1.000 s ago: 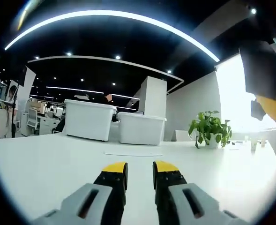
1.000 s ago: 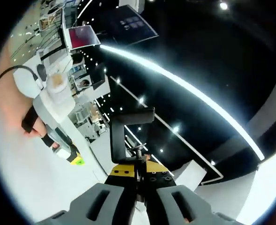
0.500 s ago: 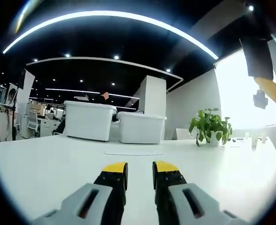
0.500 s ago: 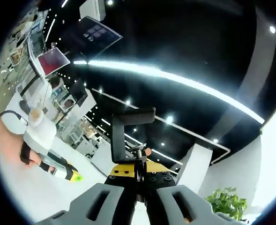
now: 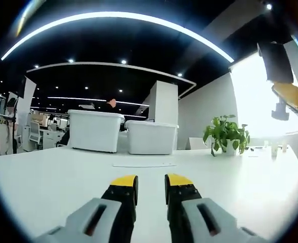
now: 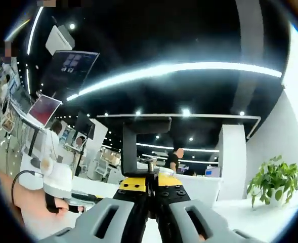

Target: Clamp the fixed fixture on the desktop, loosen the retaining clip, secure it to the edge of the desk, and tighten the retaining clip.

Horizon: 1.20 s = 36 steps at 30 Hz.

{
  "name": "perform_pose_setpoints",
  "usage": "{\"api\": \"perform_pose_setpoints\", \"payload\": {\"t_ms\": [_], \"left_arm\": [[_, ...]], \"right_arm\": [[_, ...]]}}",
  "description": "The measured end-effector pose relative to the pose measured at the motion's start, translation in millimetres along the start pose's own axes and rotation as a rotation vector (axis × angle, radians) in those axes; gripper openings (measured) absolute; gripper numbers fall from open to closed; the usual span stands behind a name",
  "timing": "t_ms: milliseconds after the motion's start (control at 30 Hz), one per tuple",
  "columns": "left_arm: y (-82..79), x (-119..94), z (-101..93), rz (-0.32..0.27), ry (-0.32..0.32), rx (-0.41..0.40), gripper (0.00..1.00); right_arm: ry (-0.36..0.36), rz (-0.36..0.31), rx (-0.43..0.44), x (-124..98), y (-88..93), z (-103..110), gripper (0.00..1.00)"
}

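The fixture is a black C-shaped clamp with a threaded screw. My right gripper is shut on its lower part and holds it upright in the air above the white desk. In the left gripper view the same clamp hangs at the upper right edge, with the right gripper's yellow tip below it. My left gripper hovers low over the desk, open with nothing between its yellow-tipped jaws. In the right gripper view, the left gripper sits at the lower left in a person's hand.
Two white storage bins stand at the far side of the desk, a flat white sheet in front of them. A potted green plant stands at the right. A person is in the background.
The right gripper view has rolled and swung until the room sits level, with the clamp still held in its jaws. The left gripper has stayed put.
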<state>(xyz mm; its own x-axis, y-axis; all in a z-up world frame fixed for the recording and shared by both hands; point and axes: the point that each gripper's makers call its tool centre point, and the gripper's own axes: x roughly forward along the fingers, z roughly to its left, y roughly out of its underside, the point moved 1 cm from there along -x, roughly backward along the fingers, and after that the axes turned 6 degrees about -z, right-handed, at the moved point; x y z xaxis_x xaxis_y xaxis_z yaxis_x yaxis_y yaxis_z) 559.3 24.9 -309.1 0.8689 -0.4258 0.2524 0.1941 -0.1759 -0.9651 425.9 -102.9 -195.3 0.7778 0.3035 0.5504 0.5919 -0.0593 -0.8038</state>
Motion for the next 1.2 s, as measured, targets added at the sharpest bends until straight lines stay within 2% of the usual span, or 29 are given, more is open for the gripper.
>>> {"api": "perform_pose_setpoints", "payload": {"t_ms": [133, 200, 300, 567, 1200], "left_arm": [[0.1, 0, 0.2, 0.000, 0.000, 0.001, 0.21], [0.4, 0, 0.0, 0.001, 0.000, 0.003, 0.21], [1.0, 0, -0.4, 0.004, 0.002, 0.010, 0.21], [2.6, 0, -0.8, 0.013, 0.003, 0.027, 0.21], [2.8, 4, 0.0, 0.006, 0.011, 0.041, 0.21]], "right_arm": [[-0.049, 0.032, 0.068, -2, 6.4, 12, 0.03], [-0.069, 0.054, 0.134, -5, 9.8, 20, 0.03], [-0.094, 0.059, 0.186, -7, 6.9, 28, 0.02], [-0.115, 0.041, 0.208, -19, -0.9, 40, 0.02], [-0.118, 0.073, 0.242, -59, 4.6, 45, 0.02]]}}
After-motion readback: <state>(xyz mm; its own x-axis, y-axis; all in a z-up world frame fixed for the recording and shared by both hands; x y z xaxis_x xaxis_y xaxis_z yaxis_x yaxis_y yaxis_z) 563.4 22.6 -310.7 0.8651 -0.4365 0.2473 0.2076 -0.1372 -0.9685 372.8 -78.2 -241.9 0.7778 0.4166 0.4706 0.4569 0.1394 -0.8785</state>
